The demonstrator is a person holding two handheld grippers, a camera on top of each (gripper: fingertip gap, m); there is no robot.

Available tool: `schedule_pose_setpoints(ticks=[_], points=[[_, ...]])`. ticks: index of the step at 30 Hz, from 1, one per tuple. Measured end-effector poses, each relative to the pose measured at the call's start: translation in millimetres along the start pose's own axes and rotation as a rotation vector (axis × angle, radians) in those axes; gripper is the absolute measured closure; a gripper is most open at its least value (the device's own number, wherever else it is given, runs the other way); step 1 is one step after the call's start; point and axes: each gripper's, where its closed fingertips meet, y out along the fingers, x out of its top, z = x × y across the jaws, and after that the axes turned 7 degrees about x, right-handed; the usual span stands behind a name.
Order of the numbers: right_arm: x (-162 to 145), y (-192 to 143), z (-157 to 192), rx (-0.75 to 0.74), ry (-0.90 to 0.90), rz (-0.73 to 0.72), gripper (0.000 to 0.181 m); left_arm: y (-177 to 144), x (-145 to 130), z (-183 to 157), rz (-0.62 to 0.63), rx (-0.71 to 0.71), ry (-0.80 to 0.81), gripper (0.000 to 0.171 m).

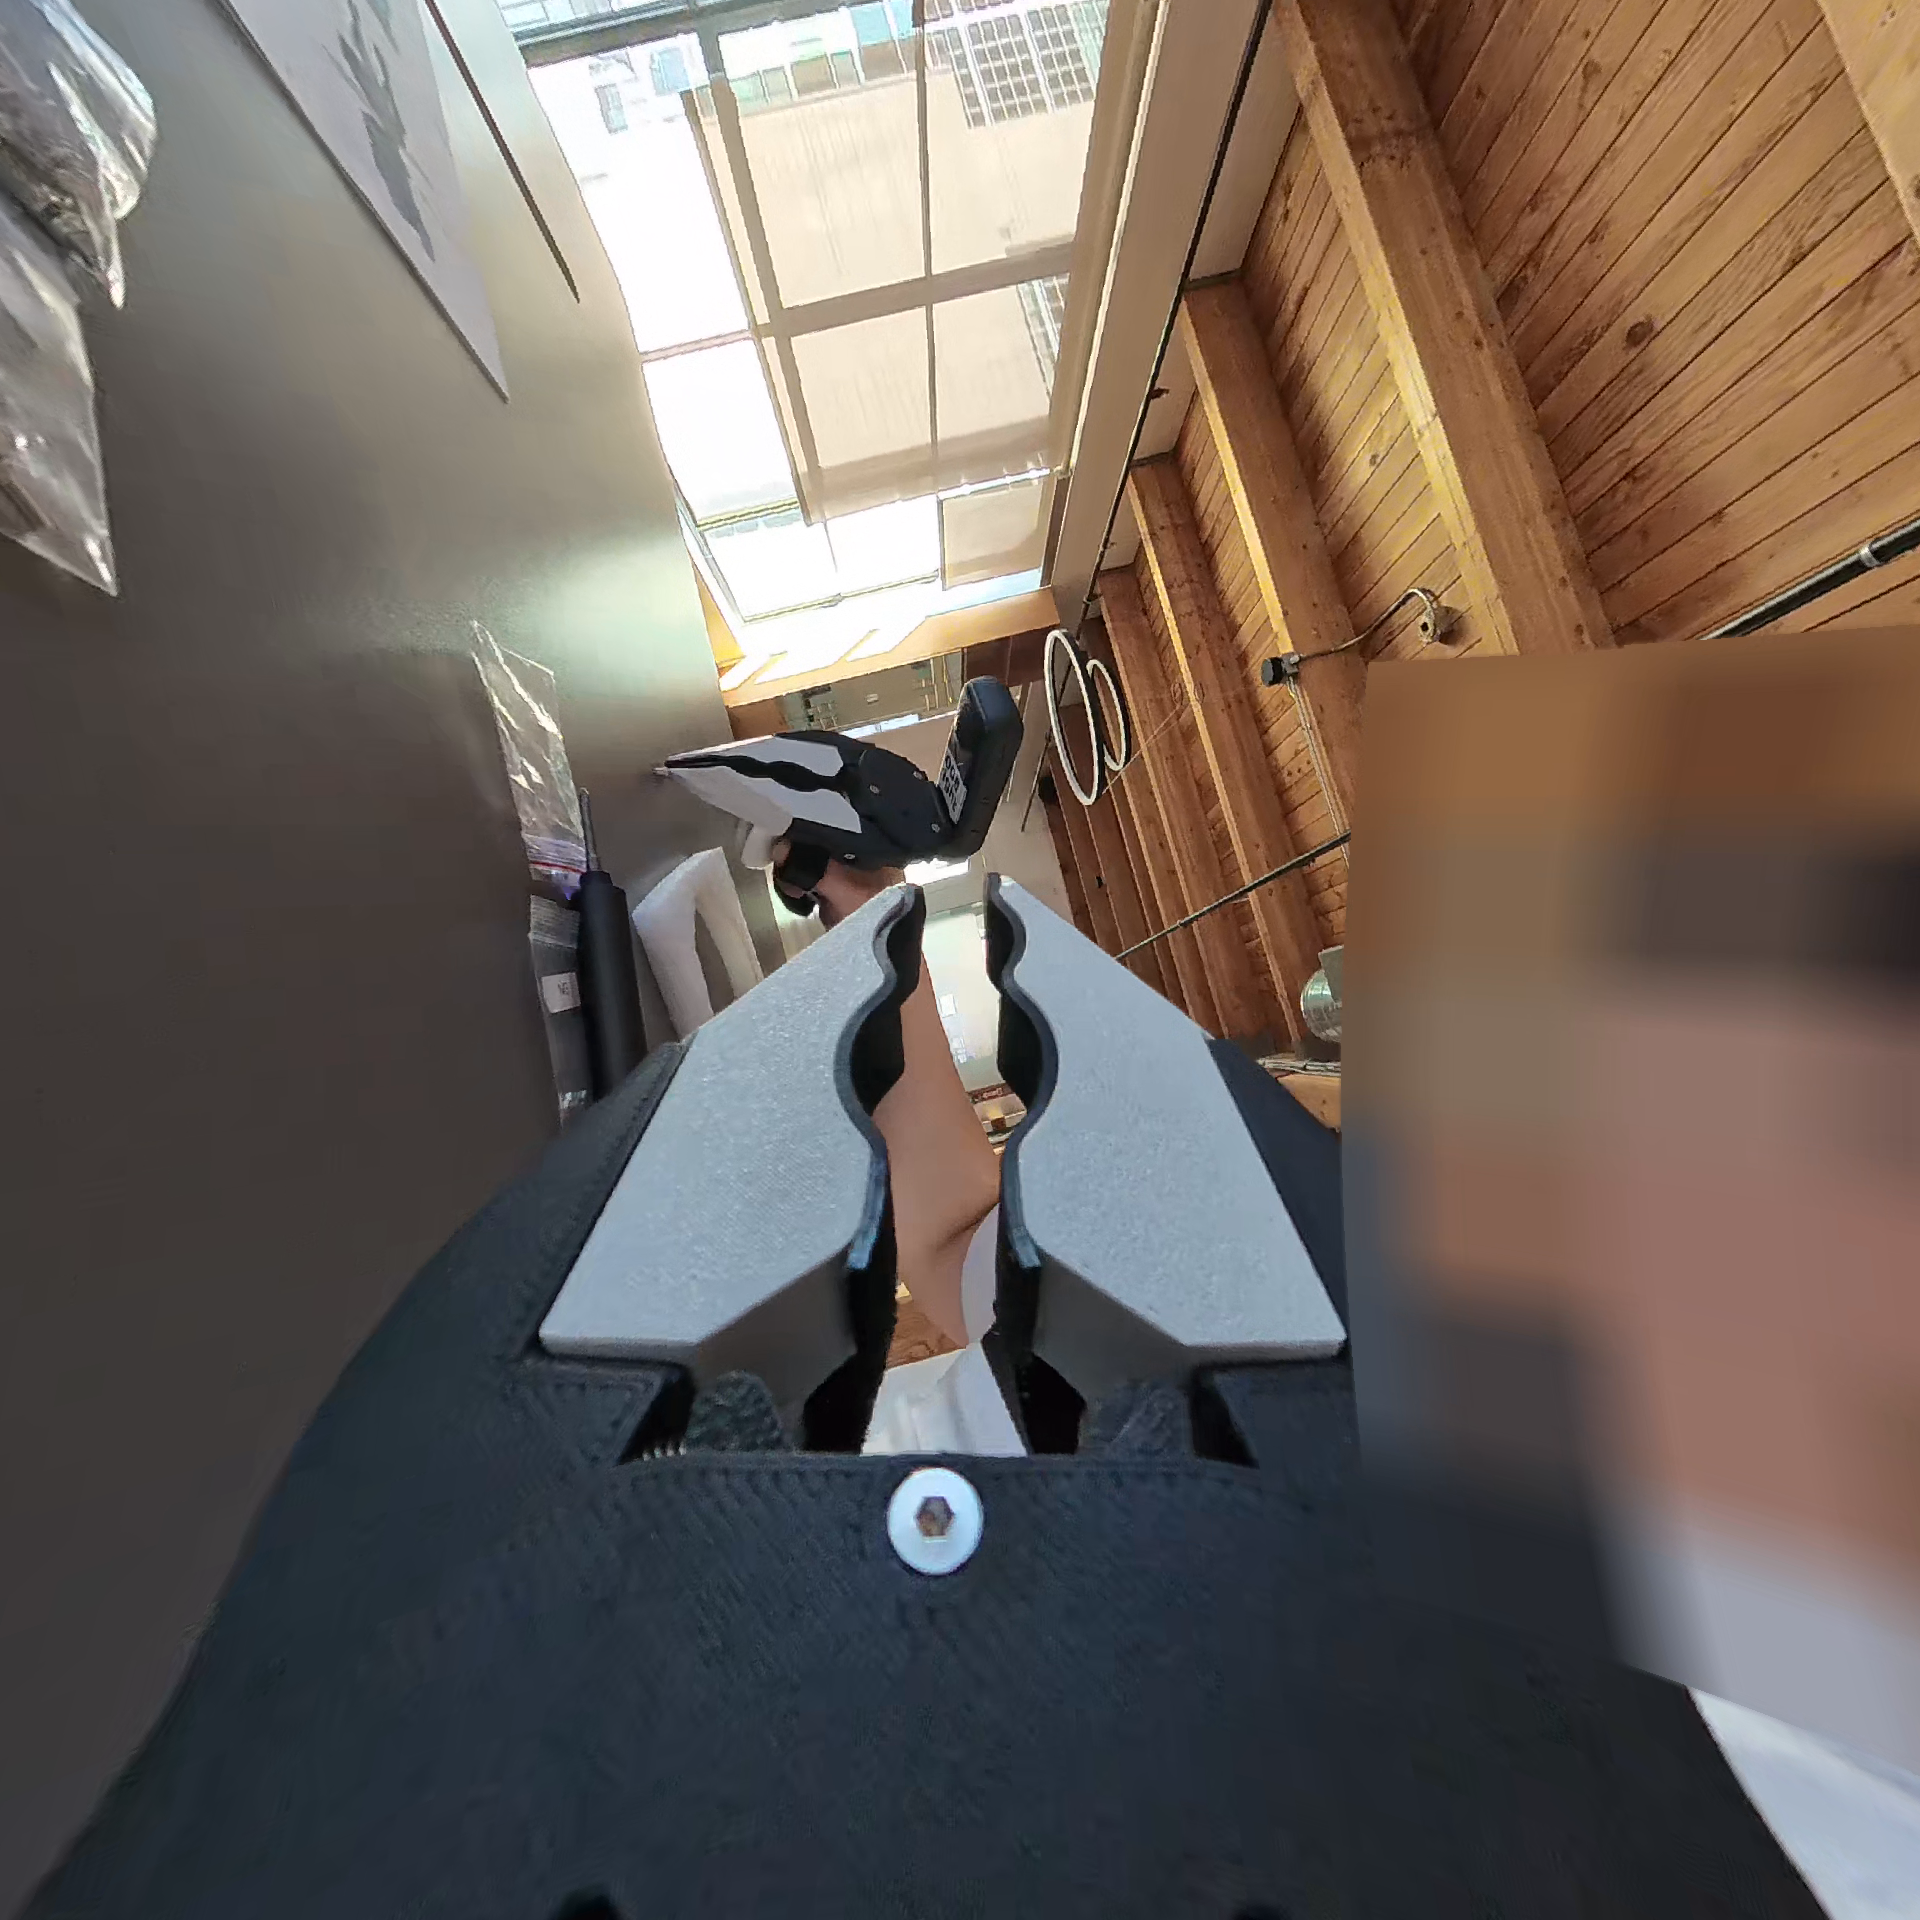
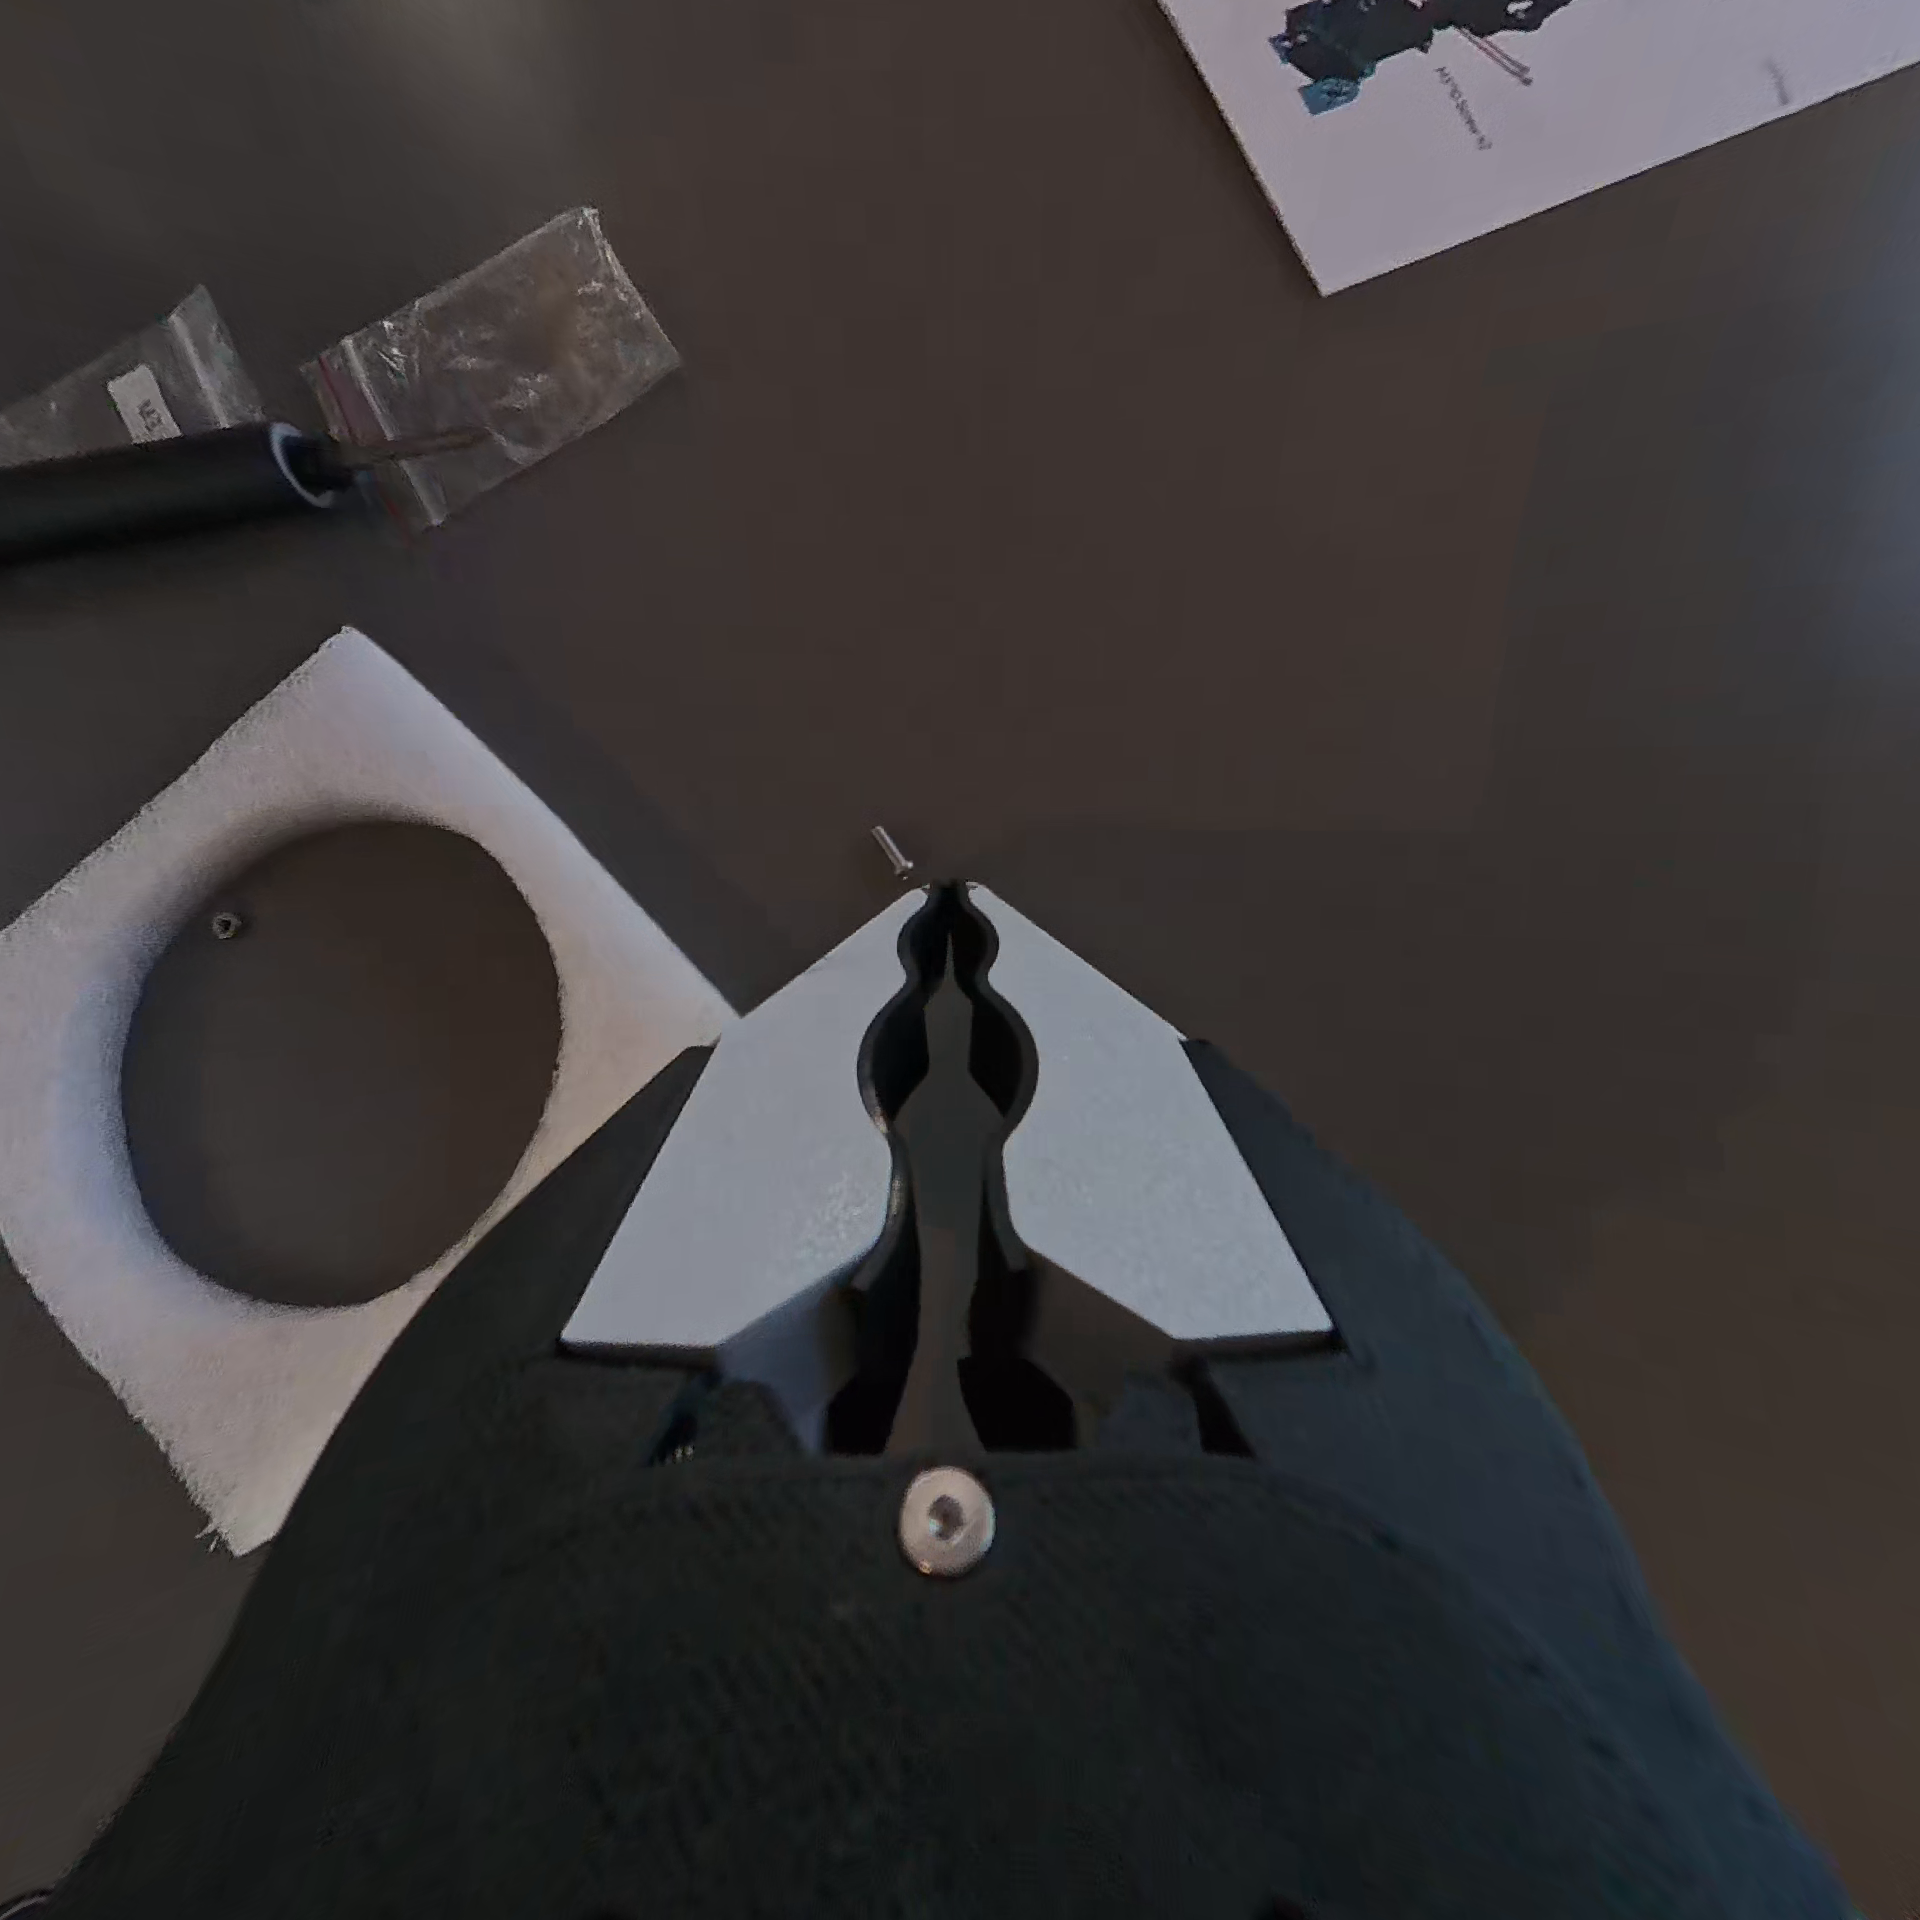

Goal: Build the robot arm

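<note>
In the right wrist view my right gripper (image 2: 948,888) is shut, its tips down at the dark table (image 2: 1195,540). A tiny silver screw (image 2: 891,850) lies just beyond the tips, a little to the left. I cannot tell whether the tips touch it. In the left wrist view my left gripper (image 1: 954,899) is open and empty, held in the air and turned on its side. A person's forearm shows through the gap. The right gripper (image 1: 831,800) also shows there, farther off, with its tip against the table (image 1: 260,831).
A white foam square (image 2: 312,727) with a round hole lies to the left, with another small screw (image 2: 224,925) inside the hole. A black screwdriver (image 2: 135,494), clear plastic bags (image 2: 499,353) and a printed sheet (image 2: 1558,145) lie farther back. Windows and a wooden ceiling fill the left wrist view. The tips of one gripper are about 30 centimeters away from the tips of the other.
</note>
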Motion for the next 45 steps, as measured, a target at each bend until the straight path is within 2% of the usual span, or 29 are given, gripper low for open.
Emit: schedule_pose_setpoints(ticks=[3,5,10,12,15,19,21,28,30,32,35,38,41,45], points=[[1,1,3,0.019,-0.033,0.011,0.18,-3,-2,3,0.014,0.021,0.009,0.162],[2,0,7,0.036,-0.075,0.017,0.17,-6,-3,3,0.019,0.028,0.012,0.162],[8,-1,12,0.1,-0.115,-0.029,0.166,-14,-1,7,0.019,0.07,0.04,0.162],[8,1,5,0.074,-0.168,-0.015,0.164,-14,-2,7,0.02,0.072,0.04,0.162],[11,5,7,0.138,-0.186,-0.013,0.163,-12,-5,7,0.029,0.077,0.042,0.163],[12,11,8,0.18,-0.235,0.014,0.167,-7,-10,7,0.039,0.078,0.034,0.163],[14,13,8,0.199,-0.241,0.019,0.178,-4,-12,7,0.046,0.079,0.033,0.164],[24,14,15,0.204,-0.239,-0.016,0.178,0,-16,6,0.043,0.07,0.034,0.165],[45,5,31,0.208,-0.266,-0.097,0.178,2,-15,6,0.042,0.079,0.056,0.164],[82,-7,55,0.162,-0.359,-0.197,0.178,7,-12,2,0.031,0.092,0.129,0.163],[149,-23,112,0.083,-0.552,-0.37,0.179,23,-6,-19,0.005,0.102,0.357,0.156],[200,-28,169,-0.018,-0.763,-0.471,0.179,39,0,-56,-0.032,0.067,0.539,0.148],[233,-25,208,-0.077,-0.878,-0.519,0.179,35,7,-83,-0.066,0.042,0.626,0.15],[259,-11,232,-0.123,-0.908,-0.516,0.179,11,21,-95,-0.101,0.05,0.639,0.16]])
